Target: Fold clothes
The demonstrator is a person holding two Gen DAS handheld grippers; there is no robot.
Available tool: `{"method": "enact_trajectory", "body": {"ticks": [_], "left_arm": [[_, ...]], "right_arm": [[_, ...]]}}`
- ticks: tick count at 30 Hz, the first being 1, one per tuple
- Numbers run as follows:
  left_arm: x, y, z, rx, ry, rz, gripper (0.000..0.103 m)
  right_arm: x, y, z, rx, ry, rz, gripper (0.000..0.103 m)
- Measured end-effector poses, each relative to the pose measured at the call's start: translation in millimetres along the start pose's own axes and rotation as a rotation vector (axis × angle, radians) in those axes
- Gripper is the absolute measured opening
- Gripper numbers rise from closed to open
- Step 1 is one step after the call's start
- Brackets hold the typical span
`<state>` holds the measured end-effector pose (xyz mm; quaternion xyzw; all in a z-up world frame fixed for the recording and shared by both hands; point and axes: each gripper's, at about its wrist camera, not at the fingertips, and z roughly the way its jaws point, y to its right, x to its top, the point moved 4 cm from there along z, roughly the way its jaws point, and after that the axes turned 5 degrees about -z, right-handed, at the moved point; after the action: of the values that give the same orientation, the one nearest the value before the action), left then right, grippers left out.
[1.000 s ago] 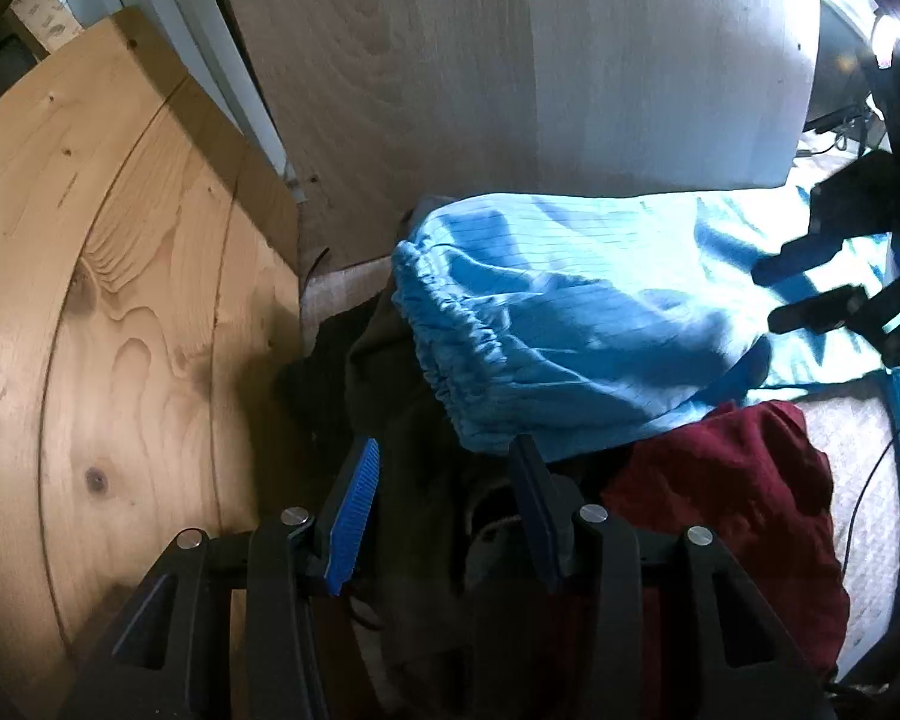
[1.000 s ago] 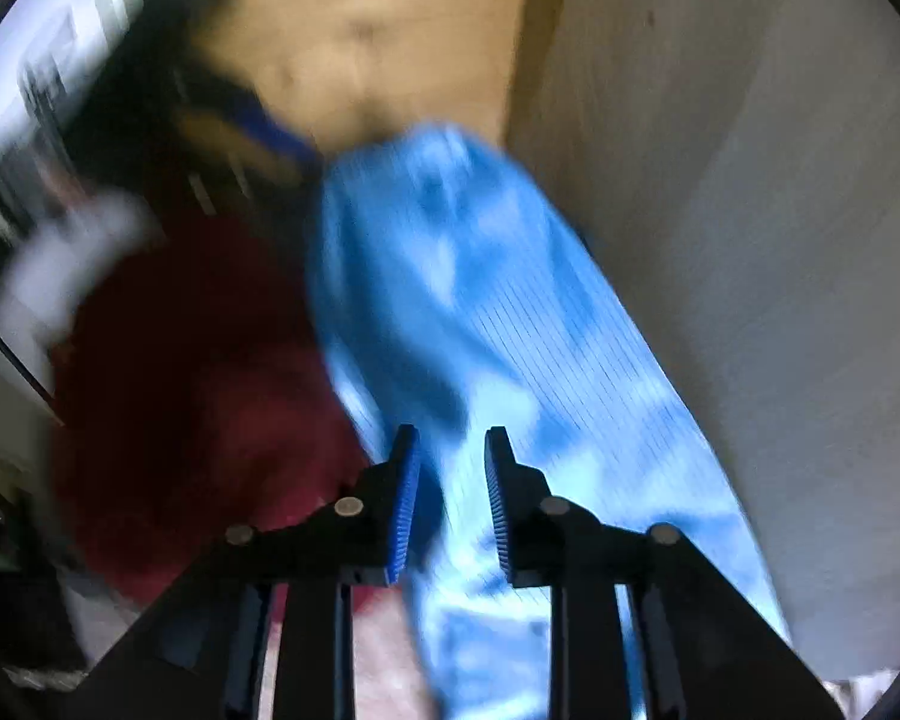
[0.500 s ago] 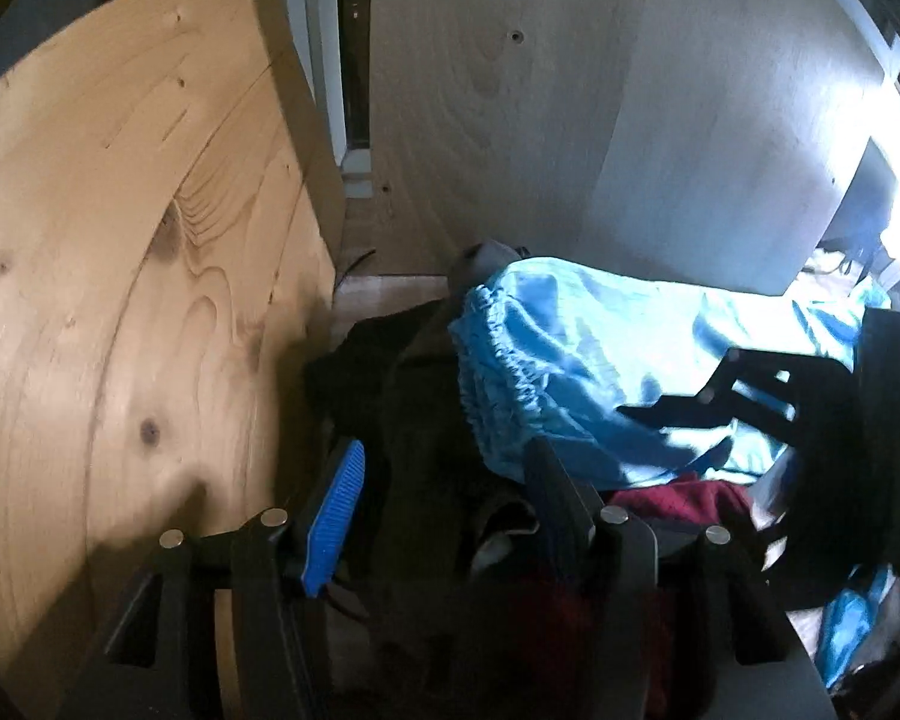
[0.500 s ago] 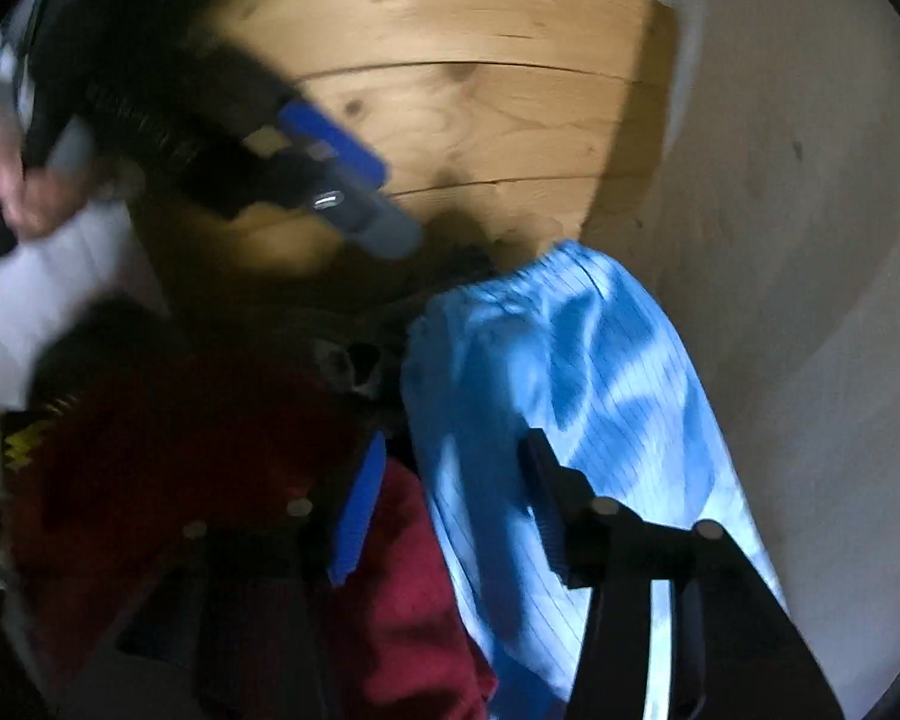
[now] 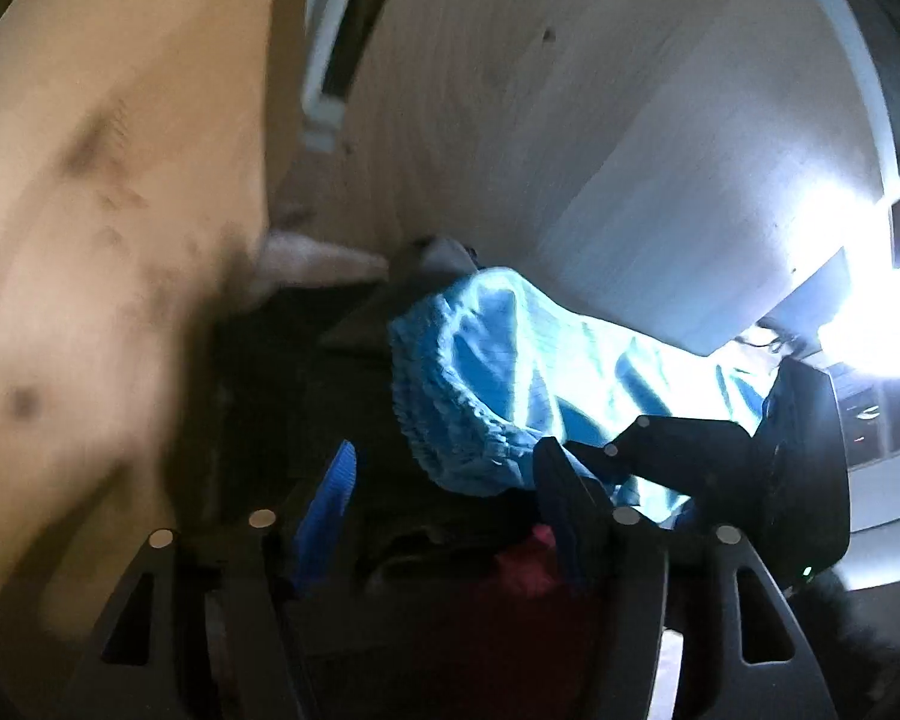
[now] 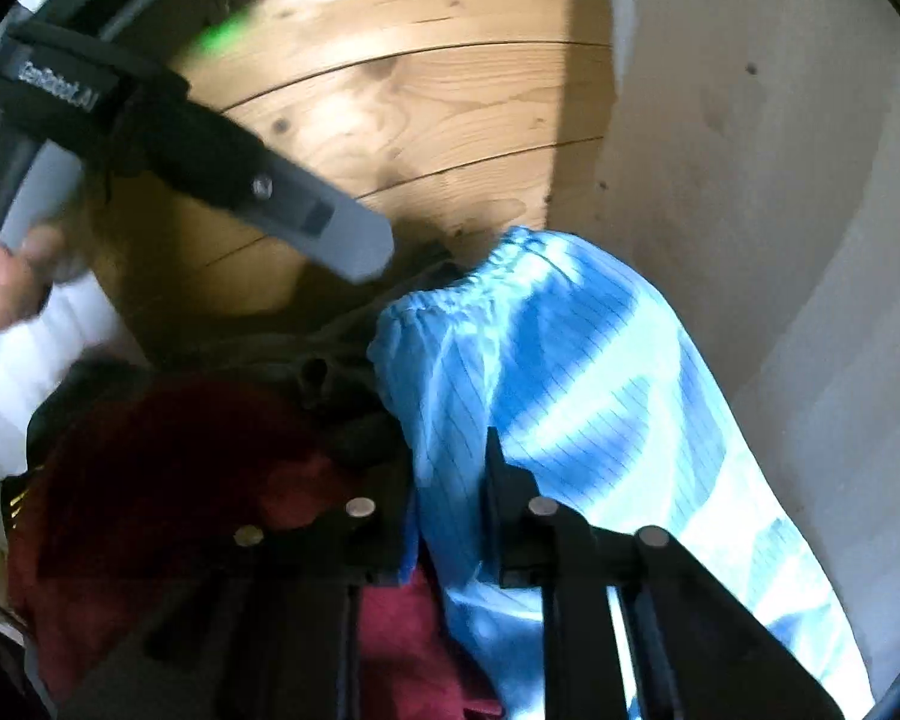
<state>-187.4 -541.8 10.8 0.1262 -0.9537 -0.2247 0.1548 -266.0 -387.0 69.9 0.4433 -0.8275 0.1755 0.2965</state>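
A light blue striped garment (image 5: 510,384) with an elastic waistband lies on top of a pile, against a pale panel. Under it are a dark garment (image 5: 282,420) and a dark red one (image 5: 528,558). My left gripper (image 5: 447,498) is open and hovers just before the waistband with nothing between its fingers. In the right wrist view the blue garment (image 6: 570,396) runs down the middle, with the red garment (image 6: 168,480) to its left. My right gripper (image 6: 450,498) has its fingers close together, with the blue fabric's left edge pinched between them.
A knotty pine board (image 5: 90,240) walls the left side, and a pale wood panel (image 5: 570,150) stands behind the pile. A bright glare (image 5: 870,324) washes out the far right. A hand (image 6: 0,288) and a white sleeve (image 6: 42,360) hold the left tool.
My right gripper opened wide over the blue garment half a second ago and has now narrowed onto its edge. My left gripper has stayed open and tilted upward, nearer the waistband.
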Motion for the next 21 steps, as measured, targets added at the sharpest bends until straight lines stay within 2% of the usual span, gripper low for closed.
{"method": "enact_trajectory", "body": {"ticks": [6, 9, 12, 14, 15, 16, 18, 19, 21], "left_arm": [[6, -2, 37, -0.032, -0.097, -0.085, 0.062], [3, -1, 48, -0.006, -0.125, -0.099, 0.069], [2, 2, 60, 0.033, -0.153, -0.095, 0.069], [4, 8, 64, 0.022, -0.142, -0.096, 0.067], [5, 11, 65, 0.012, -0.133, -0.096, 0.064], [5, 15, 67, 0.02, -0.123, -0.082, 0.049], [5, 22, 68, 0.043, -0.107, -0.042, 0.025], [4, 25, 67, 0.04, -0.1, -0.028, 0.015], [1, 31, 59, 0.022, -0.076, 0.009, 0.01]], "right_arm": [[-6, -2, 1, 0.005, 0.034, 0.008, 0.015], [-8, 1, 0, 0.014, 0.055, 0.027, 0.015], [-11, 0, 1, 0.018, 0.076, 0.034, 0.014], [-11, -1, 2, 0.028, 0.082, 0.036, 0.014], [-11, -2, 3, 0.027, 0.084, 0.036, 0.014], [-10, -3, 4, 0.025, 0.085, 0.036, 0.014], [-11, -5, 5, 0.005, 0.069, 0.02, 0.016], [-16, 4, -6, 0.009, 0.076, 0.051, 0.018], [-28, 27, -35, 0.027, 0.101, 0.135, 0.033]]}}
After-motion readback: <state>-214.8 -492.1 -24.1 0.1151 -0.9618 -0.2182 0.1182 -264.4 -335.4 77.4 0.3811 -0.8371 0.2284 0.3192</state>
